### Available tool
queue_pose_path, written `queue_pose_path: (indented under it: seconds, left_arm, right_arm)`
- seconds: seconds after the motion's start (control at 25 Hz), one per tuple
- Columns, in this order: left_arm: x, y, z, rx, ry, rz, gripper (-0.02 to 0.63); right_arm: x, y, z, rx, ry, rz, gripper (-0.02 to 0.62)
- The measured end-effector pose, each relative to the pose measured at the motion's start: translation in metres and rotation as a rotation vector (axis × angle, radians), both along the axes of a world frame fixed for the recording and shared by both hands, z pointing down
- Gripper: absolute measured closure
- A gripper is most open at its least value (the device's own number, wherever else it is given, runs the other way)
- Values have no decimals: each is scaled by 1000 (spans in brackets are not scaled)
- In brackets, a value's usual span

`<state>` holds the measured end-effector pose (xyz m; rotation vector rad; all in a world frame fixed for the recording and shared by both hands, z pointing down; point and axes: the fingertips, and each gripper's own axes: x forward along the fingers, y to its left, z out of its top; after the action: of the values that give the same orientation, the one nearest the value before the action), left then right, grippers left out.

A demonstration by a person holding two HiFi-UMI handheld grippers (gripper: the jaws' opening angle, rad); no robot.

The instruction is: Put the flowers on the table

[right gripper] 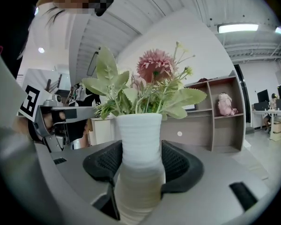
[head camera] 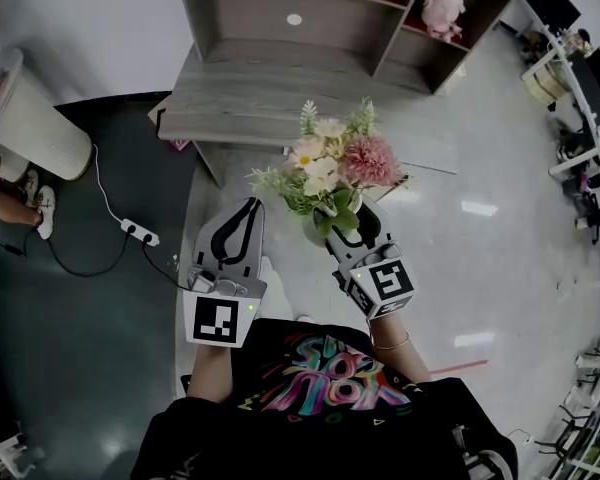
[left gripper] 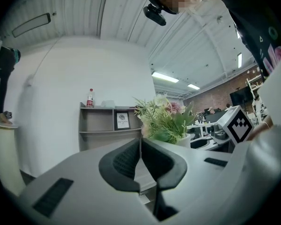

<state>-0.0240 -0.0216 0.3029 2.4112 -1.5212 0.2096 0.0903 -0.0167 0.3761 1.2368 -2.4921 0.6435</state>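
A bunch of pink, cream and green flowers (head camera: 330, 163) stands in a ribbed white vase (right gripper: 140, 144). My right gripper (head camera: 342, 220) is shut on the vase, with both black pads pressed against its sides, and holds it upright in the air above the floor. The flowers (right gripper: 147, 86) fill the upper middle of the right gripper view. My left gripper (head camera: 248, 208) hovers just left of the vase with its jaws shut on nothing (left gripper: 140, 146). The flowers (left gripper: 161, 118) show past it to the right. The low grey wooden table (head camera: 240, 108) lies ahead, beyond the flowers.
A grey shelf unit (head camera: 330, 8) rises behind the table, with a pink plush toy (head camera: 443, 10) in one compartment. A white cylindrical bin (head camera: 30, 118) and a power strip (head camera: 140, 232) with cable are at the left. Desks (head camera: 580, 78) line the right side.
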Motion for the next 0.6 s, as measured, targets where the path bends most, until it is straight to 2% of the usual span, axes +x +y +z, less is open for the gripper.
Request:
queue_pose_path:
  seconds: [0.32,0.6]
  left_arm:
    - [-1,1,7,95,-5,28,574]
    - [1,7,3,151,-9,43,574]
  right_arm:
    - [-5,-10,0,123,-37,43,325]
    - [-6,-8,7,136,-33,52,325]
